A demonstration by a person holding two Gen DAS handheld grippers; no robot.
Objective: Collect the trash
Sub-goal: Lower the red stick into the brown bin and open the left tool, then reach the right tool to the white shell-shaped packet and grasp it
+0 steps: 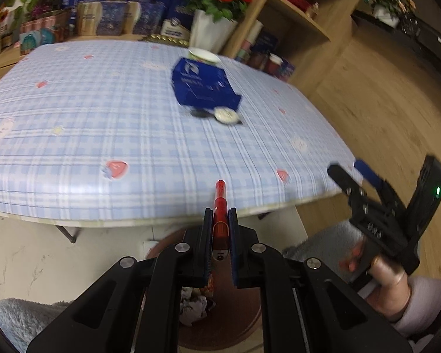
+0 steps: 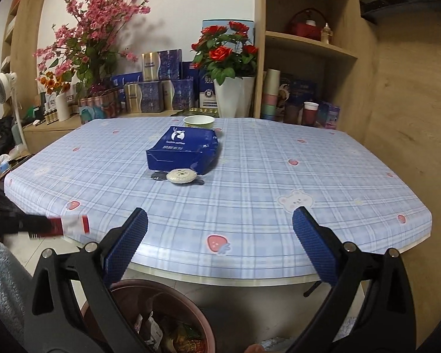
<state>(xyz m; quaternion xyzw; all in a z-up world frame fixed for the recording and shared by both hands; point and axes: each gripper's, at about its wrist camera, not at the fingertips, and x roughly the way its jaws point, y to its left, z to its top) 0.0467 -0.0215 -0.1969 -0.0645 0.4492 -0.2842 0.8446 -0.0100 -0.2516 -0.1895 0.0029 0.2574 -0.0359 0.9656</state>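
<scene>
My left gripper (image 1: 220, 214) is shut on a red wrapper (image 1: 220, 206), held just off the table's near edge above the brown trash bin (image 1: 250, 317); the wrapper also shows at the left of the right wrist view (image 2: 70, 226). My right gripper (image 2: 220, 229) is open and empty, above the bin (image 2: 126, 294), which holds several wrappers. It shows at the right of the left wrist view (image 1: 350, 170). On the checked table lie a blue box (image 2: 185, 150), a round white packet (image 2: 181, 176) in front of it and a paper bowl (image 2: 199, 121) behind it.
The table (image 2: 250, 194) has a blue plaid cloth. Flower pots and boxes line the back ledge (image 2: 150, 94). A wooden shelf unit (image 2: 302, 58) stands at the right with cups. A grey fluffy cloth (image 1: 17, 320) lies at the lower left.
</scene>
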